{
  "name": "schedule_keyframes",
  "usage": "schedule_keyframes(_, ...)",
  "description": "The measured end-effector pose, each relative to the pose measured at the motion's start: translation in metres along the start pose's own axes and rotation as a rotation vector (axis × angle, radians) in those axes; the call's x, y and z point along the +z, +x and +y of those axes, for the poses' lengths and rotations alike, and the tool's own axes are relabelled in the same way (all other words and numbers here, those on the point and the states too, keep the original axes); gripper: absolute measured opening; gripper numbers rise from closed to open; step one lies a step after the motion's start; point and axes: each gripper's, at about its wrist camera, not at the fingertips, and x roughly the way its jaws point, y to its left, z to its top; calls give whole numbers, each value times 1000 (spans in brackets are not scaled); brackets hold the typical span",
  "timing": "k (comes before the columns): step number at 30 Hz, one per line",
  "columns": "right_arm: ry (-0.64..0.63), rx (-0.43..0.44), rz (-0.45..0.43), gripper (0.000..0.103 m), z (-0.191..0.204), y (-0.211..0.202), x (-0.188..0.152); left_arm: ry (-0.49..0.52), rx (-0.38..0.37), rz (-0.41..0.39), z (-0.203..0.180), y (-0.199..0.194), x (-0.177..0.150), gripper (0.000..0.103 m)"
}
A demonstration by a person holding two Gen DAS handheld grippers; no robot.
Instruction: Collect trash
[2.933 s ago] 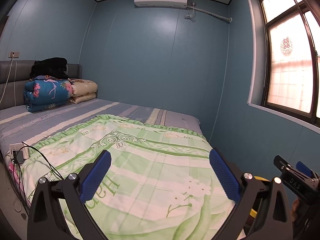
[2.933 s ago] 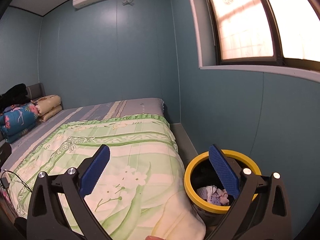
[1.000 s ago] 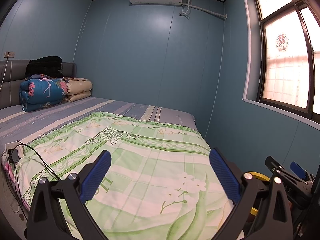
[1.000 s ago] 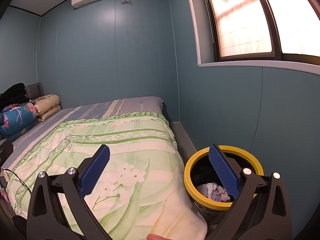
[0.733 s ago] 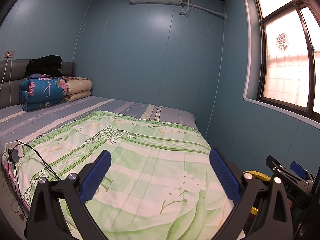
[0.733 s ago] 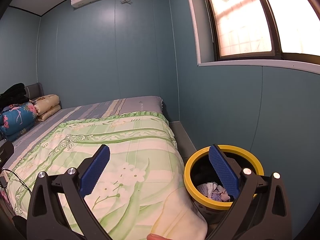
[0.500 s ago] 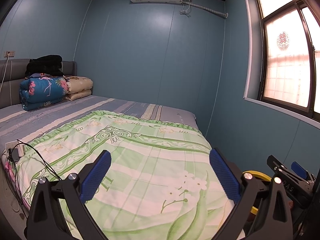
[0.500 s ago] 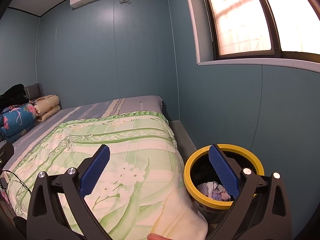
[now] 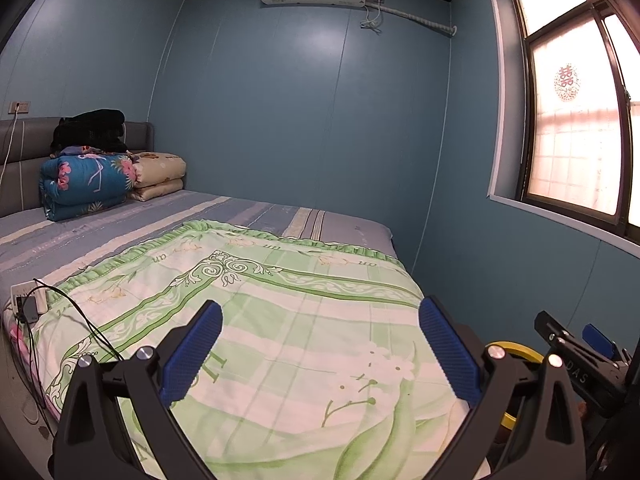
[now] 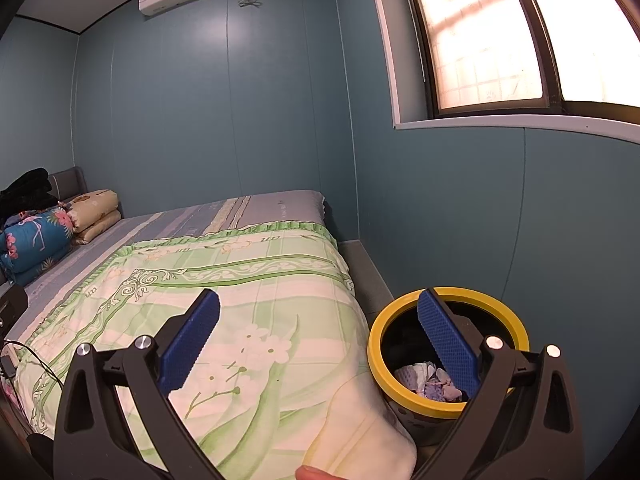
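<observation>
Right tongs (image 10: 318, 336) agape, empty, above quilt (image 10: 248, 292) beside yellow-rimmed bin (image 10: 448, 408).

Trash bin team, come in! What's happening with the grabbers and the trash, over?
Left gripper open, empty. Right gripper open, empty. Crumpled trash sits in yellow-rimmed bin beside bed. Nothing blocking.

Your right hand-held gripper (image 10: 318, 336) has bare green quilt (image 10: 248, 280) ahead; the yellow-rimmed bin (image 10: 508, 316) stands in the narrow gap between bed and blue wall (image 10: 500, 220), its mouth unobstructed above the crumpled paper (image 10: 420, 376) inside
</observation>
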Motion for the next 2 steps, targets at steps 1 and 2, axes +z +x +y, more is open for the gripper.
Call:
schedule_keyframes(1,1,1,1,95,0,0,0,-1,-1,2,0,1,0,95)
schedule_keyframes(2,1,1,3,95,0,0,-1,-1,-4,6,0,1,0,95)
